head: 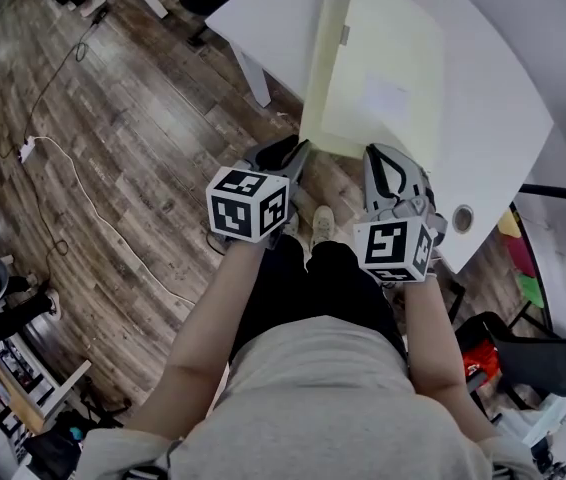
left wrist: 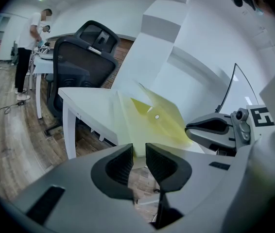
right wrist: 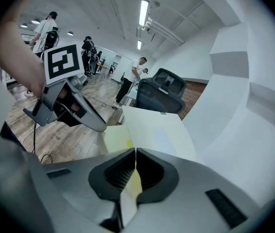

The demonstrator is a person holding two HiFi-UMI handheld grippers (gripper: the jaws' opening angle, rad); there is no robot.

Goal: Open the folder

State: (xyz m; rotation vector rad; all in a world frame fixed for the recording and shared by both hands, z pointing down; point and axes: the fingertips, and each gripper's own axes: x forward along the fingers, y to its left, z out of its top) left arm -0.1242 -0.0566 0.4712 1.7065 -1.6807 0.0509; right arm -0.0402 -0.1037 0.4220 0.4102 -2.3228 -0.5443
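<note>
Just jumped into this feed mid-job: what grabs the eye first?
A pale yellow folder lies on the white table, reaching the table's near edge. The right gripper is shut on a yellow sheet of it, while the left gripper beside it has its jaws apart with nothing gripped.

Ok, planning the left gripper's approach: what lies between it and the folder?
Nothing. In the left gripper view the open left gripper faces the yellow folder across a bare gap; only the wooden floor shows beneath.
</note>
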